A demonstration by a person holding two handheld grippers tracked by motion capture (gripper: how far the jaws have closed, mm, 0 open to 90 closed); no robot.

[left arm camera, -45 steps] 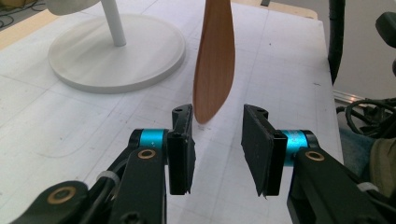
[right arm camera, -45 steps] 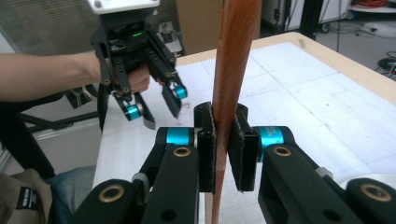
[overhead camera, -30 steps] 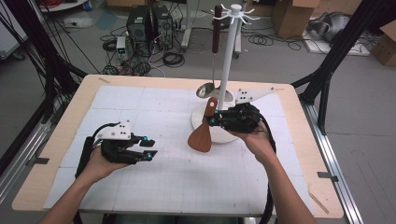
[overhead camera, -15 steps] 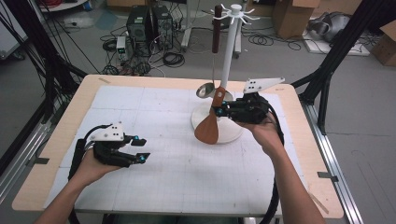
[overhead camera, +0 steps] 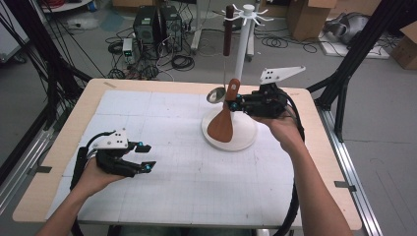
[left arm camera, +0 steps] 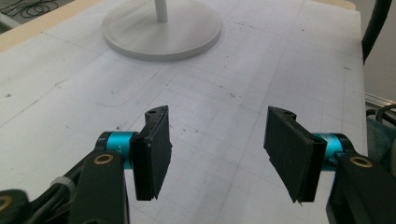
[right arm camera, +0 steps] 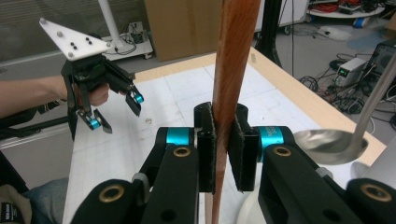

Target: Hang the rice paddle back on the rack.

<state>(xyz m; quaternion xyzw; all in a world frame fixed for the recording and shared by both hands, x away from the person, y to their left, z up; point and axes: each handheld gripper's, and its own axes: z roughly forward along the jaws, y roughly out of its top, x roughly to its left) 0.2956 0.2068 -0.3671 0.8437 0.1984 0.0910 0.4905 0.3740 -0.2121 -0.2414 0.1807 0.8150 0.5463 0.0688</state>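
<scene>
The right hand-held gripper (overhead camera: pixel 235 104) clamps the wooden spatula (overhead camera: pixel 222 124) at frame centre, unhung beside the rack (overhead camera: pixel 246 54); the left hand-held gripper (overhead camera: pixel 147 156), empty, has just been opening.

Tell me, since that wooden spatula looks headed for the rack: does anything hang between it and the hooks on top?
Partly. The right gripper is shut on the wooden spatula beside the white rack. A metal ladle hangs from one hook close beside the spatula's handle; the other hooks look free.
</scene>
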